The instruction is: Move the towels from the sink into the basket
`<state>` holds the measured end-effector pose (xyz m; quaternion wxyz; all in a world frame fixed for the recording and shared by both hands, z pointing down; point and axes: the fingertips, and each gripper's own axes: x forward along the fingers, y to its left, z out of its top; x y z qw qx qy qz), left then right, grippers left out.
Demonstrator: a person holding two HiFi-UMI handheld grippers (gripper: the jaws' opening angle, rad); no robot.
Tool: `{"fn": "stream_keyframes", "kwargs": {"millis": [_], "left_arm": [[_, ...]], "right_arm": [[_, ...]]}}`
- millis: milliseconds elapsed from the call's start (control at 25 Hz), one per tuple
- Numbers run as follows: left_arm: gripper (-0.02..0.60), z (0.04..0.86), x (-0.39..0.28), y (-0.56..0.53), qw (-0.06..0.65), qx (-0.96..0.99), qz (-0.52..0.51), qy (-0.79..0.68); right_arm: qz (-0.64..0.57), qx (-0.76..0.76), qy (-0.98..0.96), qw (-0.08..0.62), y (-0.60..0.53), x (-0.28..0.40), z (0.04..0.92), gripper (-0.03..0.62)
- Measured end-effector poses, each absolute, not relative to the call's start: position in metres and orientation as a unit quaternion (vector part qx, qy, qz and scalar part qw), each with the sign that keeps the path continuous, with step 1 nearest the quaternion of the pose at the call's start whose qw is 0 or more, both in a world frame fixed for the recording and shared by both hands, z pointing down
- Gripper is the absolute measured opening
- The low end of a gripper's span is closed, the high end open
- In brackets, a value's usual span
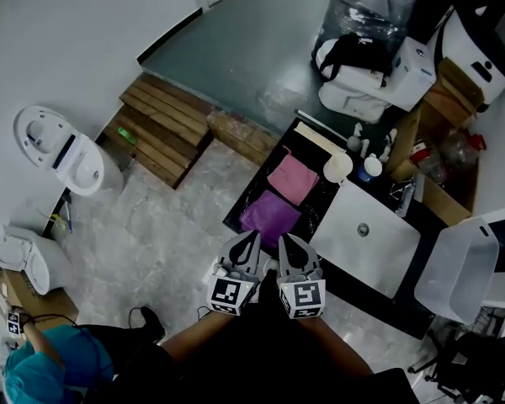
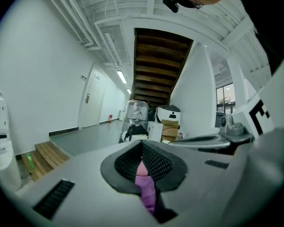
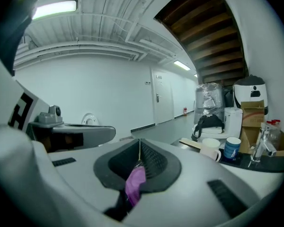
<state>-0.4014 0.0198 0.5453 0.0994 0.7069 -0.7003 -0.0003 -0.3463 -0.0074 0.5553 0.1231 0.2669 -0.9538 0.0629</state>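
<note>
1. Holds left gripper [image 1: 253, 236] and right gripper [image 1: 284, 239] side by side at 6 o'clock in the head view, jaws of each pressed together, clamping nothing.
2. Aims both tips toward 12 o'clock, just short of the near edge of a flat purple cloth towel [image 1: 269, 215].
3. Shows a flat pink cloth towel [image 1: 293, 178] just beyond at 1 o'clock, in the same dark recess of the black counter [image 1: 238, 215].
4. Places a white rectangular sink basin [image 1: 379, 247] at 3 o'clock of the towels, and a white plastic basket [image 1: 459, 268] past the counter's far edge.
5. Leaves open grey stone floor [image 1: 160, 225] at 9 o'clock, bounded by wooden slatted steps [image 1: 164, 129] at 10 o'clock.
</note>
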Motion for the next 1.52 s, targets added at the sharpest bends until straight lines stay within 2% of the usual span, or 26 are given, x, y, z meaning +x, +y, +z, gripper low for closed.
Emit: {"fn": "stream_keyframes", "kwargs": {"millis": [520, 560, 640, 800, 960, 1120, 1400, 1480, 1520], "left_arm": [[0.014, 0.574, -0.436, -0.016, 0.123, 0.675, 0.006, -0.727], [0.014, 0.576, -0.437, -0.017, 0.124, 0.674, 0.009, -0.728], [0.014, 0.582, -0.439, -0.018, 0.128, 0.670, 0.012, -0.731], [0.014, 0.594, -0.441, -0.020, 0.140, 0.662, 0.014, -0.736], [0.014, 0.597, -0.443, -0.024, 0.146, 0.660, 0.018, -0.737], [0.014, 0.602, -0.445, -0.026, 0.151, 0.658, 0.021, -0.737], [0.014, 0.604, -0.443, -0.030, 0.154, 0.664, 0.022, -0.731], [0.014, 0.604, -0.440, -0.030, 0.153, 0.667, 0.021, -0.729], [0.014, 0.603, -0.439, -0.029, 0.152, 0.669, 0.021, -0.728]], "right_arm": [[0.065, 0.192, -0.956, 0.213, -0.051, -0.376, 0.635, 0.027], [0.067, 0.182, -0.956, 0.221, -0.053, -0.379, 0.642, 0.045], [0.072, 0.159, -0.954, 0.244, -0.054, -0.386, 0.661, 0.145], [0.079, 0.116, -0.943, 0.302, -0.052, -0.401, 0.701, 0.277], [0.062, 0.088, -0.926, 0.361, -0.050, -0.410, 0.732, 0.333], [0.046, 0.084, -0.911, 0.402, -0.052, -0.412, 0.759, 0.353], [0.060, 0.079, -0.906, 0.411, -0.053, -0.412, 0.768, 0.359], [0.060, 0.076, -0.906, 0.412, -0.051, -0.412, 0.767, 0.334], [0.061, 0.075, -0.906, 0.412, -0.050, -0.412, 0.767, 0.294]]}}
